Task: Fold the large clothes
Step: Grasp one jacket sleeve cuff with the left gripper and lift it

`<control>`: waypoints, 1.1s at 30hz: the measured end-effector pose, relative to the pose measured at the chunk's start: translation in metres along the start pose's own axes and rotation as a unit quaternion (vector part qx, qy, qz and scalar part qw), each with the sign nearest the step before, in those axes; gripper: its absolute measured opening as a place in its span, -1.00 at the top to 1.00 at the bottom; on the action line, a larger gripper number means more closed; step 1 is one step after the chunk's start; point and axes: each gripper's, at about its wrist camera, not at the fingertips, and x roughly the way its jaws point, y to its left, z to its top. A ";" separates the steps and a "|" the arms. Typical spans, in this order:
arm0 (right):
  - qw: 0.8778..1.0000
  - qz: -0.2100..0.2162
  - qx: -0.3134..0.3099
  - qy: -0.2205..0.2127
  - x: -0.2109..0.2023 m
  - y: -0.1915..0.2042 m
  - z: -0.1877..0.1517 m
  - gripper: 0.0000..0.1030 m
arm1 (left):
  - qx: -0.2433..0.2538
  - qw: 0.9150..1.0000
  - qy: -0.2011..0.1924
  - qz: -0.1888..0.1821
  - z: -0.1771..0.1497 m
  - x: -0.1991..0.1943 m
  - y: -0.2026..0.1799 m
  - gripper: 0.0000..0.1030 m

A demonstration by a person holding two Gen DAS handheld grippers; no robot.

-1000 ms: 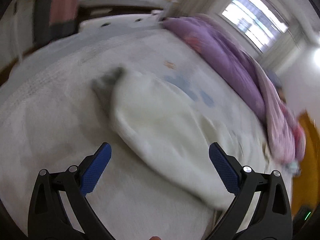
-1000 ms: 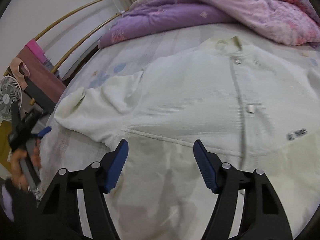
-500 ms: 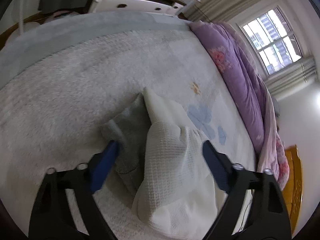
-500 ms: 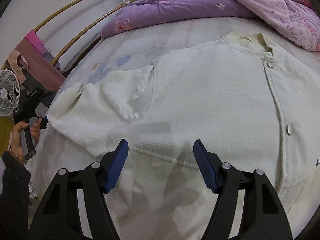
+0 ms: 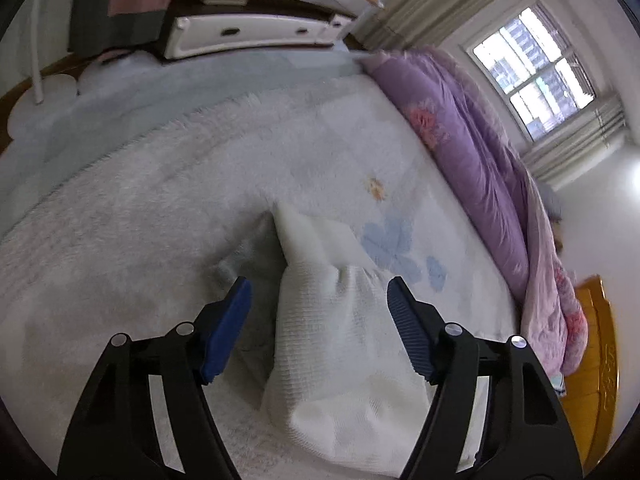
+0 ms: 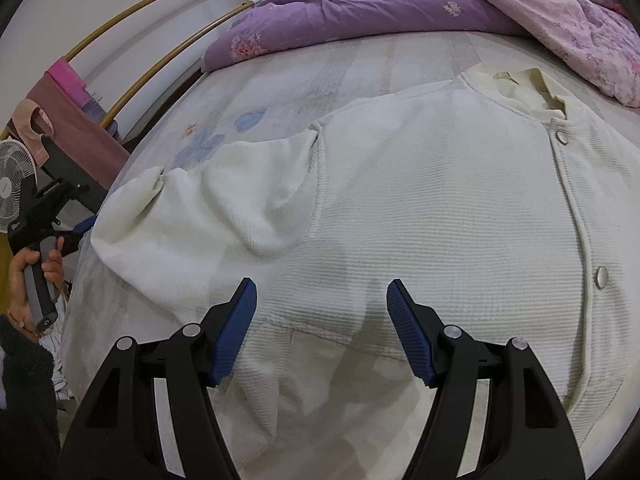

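Observation:
A large cream waffle-knit cardigan (image 6: 440, 208) with snap buttons lies spread front-up on the bed. Its left sleeve (image 6: 208, 204) stretches toward the bed's left edge. In the left wrist view the sleeve (image 5: 340, 340) runs between the open blue-padded fingers of my left gripper (image 5: 318, 304), its cuff end (image 5: 304, 236) pointing away. My right gripper (image 6: 320, 304) is open and empty, hovering over the cardigan's lower left part near the hem. The left gripper (image 6: 60, 216) also shows in the right wrist view, held by a hand at the sleeve's end.
A purple and pink quilt (image 6: 400, 12) is bunched along the far side of the bed. The pale floral bedsheet (image 5: 200, 184) covers the mattress. A fan (image 6: 12, 184) and a rack with hanging clothes (image 6: 68, 120) stand beside the bed. A window (image 5: 532, 68) is beyond.
My left gripper has closed in on the sleeve end, so the sleeve now lies between its open fingers. My right gripper has moved closer over the cardigan's lower left part.

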 end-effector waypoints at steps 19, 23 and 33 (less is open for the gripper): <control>1.000 -0.004 -0.014 0.026 0.034 0.007 0.007 0.73 | 0.076 0.989 -0.106 -0.067 -0.016 -0.064 -0.025 0.76; 0.998 -0.008 -0.021 0.059 0.057 0.008 0.005 0.95 | 0.084 0.979 -0.157 -0.096 -0.027 -0.109 -0.035 0.77; 0.991 0.089 0.065 0.070 0.058 -0.032 0.006 0.99 | 0.211 0.935 -0.204 -0.198 -0.086 -0.170 -0.184 0.77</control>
